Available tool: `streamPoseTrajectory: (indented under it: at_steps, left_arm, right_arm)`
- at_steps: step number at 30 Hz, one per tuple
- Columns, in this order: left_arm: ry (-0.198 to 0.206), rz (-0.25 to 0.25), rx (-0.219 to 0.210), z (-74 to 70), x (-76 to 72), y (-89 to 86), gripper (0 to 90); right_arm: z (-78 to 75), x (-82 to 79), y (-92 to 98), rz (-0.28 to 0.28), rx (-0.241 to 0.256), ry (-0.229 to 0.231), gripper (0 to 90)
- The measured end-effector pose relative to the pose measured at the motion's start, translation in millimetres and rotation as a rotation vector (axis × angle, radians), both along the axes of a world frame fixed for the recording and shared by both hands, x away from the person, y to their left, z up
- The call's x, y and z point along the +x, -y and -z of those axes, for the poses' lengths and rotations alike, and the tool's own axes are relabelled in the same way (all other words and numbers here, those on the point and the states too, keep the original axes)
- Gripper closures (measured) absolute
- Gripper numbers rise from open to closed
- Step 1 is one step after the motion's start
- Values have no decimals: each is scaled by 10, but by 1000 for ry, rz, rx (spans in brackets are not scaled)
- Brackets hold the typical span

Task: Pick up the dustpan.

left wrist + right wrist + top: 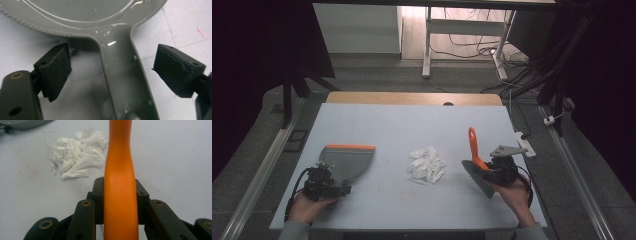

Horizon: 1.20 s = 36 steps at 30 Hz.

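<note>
Here, on the pale table (377, 125), the left gripper's (328, 184) fingers straddle the dustpan (346, 160) handle unclosed, the right gripper's (498, 172) clamp the brush (475, 155).

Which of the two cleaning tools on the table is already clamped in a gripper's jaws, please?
The orange-handled brush: the right gripper is shut on its handle. The grey plastic dustpan lies flat, its handle between the left gripper's open jaws, unclamped.

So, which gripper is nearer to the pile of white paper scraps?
Right, narrowly. The right gripper, shut on the brush handle, is beside the paper scraps. The left gripper, open around the dustpan handle, is farther.
</note>
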State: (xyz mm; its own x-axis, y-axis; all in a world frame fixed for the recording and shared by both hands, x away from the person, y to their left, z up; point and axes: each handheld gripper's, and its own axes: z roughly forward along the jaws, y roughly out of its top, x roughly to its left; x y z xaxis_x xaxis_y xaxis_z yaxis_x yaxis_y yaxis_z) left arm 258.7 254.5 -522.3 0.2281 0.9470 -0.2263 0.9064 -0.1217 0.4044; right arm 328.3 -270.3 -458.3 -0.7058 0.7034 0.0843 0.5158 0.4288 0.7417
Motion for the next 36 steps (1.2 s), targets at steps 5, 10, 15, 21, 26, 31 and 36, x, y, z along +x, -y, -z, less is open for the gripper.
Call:
streamPoseTrajectory:
  at_steps: [5, 10, 15, 21, 26, 31, 36]
  left_arm:
    - [7, -20, -8, 22, 18, 4, 217]
    - [17, -38, -18, 22, 18, -4, 267]
    - [20, -58, -22, 20, 16, -22, 321]
    - [18, -77, -14, 14, 17, -34, 370]
    - [19, -80, -38, 11, 16, -23, 441]
    - [21, -70, -71, 17, 18, -13, 544]
    - [29, -76, -70, 20, 9, -16, 586]
  right_arm:
    - [4, 3, -1, 4, -2, -2, 702]
    - [-1, -1, -1, 6, 0, -2, 703]
    - [-6, -1, 0, 9, 3, -2, 703]
    - [-1, 1, 1, 11, 2, -3, 703]
    - [-2, -1, -2, 8, 0, -3, 702]
    - [-1, 1, 4, 11, 2, -3, 703]
    - [2, 1, 6, 12, -1, -2, 702]
